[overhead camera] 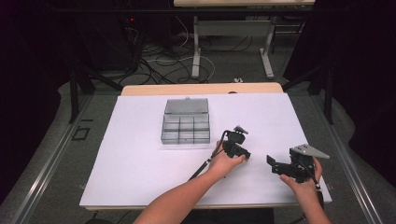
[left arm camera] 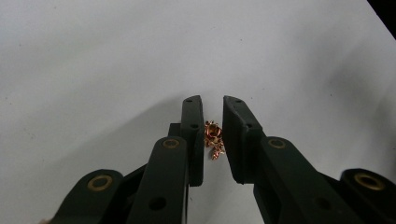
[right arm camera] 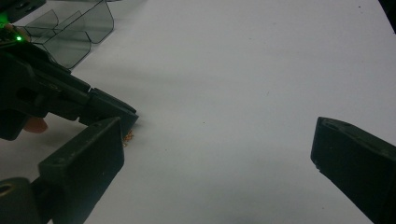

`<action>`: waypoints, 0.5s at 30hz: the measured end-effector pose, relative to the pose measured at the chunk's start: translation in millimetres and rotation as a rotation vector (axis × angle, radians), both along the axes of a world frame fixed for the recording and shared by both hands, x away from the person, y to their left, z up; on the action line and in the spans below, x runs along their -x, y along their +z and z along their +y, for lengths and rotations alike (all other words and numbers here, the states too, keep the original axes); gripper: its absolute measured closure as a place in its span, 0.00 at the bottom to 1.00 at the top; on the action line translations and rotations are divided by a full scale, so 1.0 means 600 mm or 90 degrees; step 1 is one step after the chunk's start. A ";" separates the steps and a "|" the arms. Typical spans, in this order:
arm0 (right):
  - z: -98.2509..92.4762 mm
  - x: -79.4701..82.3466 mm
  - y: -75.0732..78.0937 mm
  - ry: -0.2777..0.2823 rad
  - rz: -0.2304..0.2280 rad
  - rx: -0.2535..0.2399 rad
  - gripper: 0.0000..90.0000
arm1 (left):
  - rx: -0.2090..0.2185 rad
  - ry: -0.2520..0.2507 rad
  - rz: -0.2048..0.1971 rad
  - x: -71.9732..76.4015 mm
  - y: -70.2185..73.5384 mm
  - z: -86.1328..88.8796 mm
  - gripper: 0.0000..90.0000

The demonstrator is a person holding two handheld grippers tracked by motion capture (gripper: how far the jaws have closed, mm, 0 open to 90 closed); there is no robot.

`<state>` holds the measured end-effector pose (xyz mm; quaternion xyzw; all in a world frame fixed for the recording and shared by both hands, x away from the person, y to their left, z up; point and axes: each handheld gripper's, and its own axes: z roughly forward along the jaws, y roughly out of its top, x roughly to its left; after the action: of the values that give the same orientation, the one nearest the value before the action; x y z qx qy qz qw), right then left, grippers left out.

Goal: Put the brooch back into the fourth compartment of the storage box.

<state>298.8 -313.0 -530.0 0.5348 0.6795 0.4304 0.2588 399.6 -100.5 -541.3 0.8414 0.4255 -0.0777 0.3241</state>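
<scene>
A small copper-coloured tangle [left arm camera: 213, 136] lies on the white sheet, and my left gripper [left arm camera: 213, 116] has its jaws pressed close on either side of it, touching it. In the high view the left gripper [overhead camera: 243, 156] is low on the sheet, right of centre. The right gripper view shows that gripper's tips [right arm camera: 122, 116] on the sheet, with copper bits [right arm camera: 127, 136] beside them. My right gripper [right arm camera: 219, 168] is held wide open with nothing between its jaws. In the high view the right gripper [overhead camera: 276, 165] hovers a short way right of the left one.
A clear plastic compartment box [overhead camera: 186, 127] with its lid up stands at the middle back of the white sheet [overhead camera: 140, 154]; its corner [right arm camera: 70, 35] shows in the right gripper view. Table legs and cables lie beyond the far edge.
</scene>
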 end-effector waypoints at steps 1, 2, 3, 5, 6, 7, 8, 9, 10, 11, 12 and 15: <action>0.000 0.000 0.000 0.001 0.000 0.000 0.03 | 0.000 0.000 0.000 0.000 0.000 0.000 0.88; 0.000 0.000 0.000 0.001 -0.001 0.001 0.03 | 0.001 0.000 0.001 0.000 0.001 0.000 0.88; 0.000 0.000 0.000 0.001 -0.001 0.001 0.03 | 0.001 0.000 0.001 0.000 0.001 0.000 0.88; -0.001 0.000 0.000 0.001 0.000 0.001 0.03 | 0.002 0.000 0.005 0.001 0.003 0.001 0.88; -0.001 0.000 0.000 0.001 0.000 0.001 0.03 | 0.002 -0.003 0.000 0.002 0.004 0.002 0.88; -0.001 0.000 0.000 0.001 0.000 0.001 0.03 | 0.002 -0.003 0.000 0.002 0.004 0.002 0.88; 0.000 -0.001 0.000 0.000 0.000 0.000 0.03 | 0.003 0.000 -0.005 0.003 0.005 0.002 0.88; 0.000 -0.001 0.000 0.000 0.000 0.000 0.03 | 0.001 -0.003 -0.003 0.002 0.006 0.003 0.88; 0.000 -0.001 0.000 0.000 0.000 0.000 0.03 | 0.001 -0.003 -0.003 0.002 0.006 0.003 0.88; 0.000 -0.001 0.000 0.000 0.000 -0.001 0.03 | 0.001 -0.001 -0.006 0.003 0.007 0.003 0.88; 0.000 -0.001 0.000 0.000 0.000 -0.001 0.03 | -0.001 0.002 -0.008 0.003 0.009 0.005 0.88; 0.000 -0.001 0.000 0.000 -0.001 -0.001 0.03 | -0.003 0.005 -0.015 0.001 0.012 0.009 0.88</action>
<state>299.3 -312.8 -529.8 0.5346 0.6792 0.4311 0.2589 399.2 -95.1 -534.0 0.8411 0.4252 -0.0657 0.3277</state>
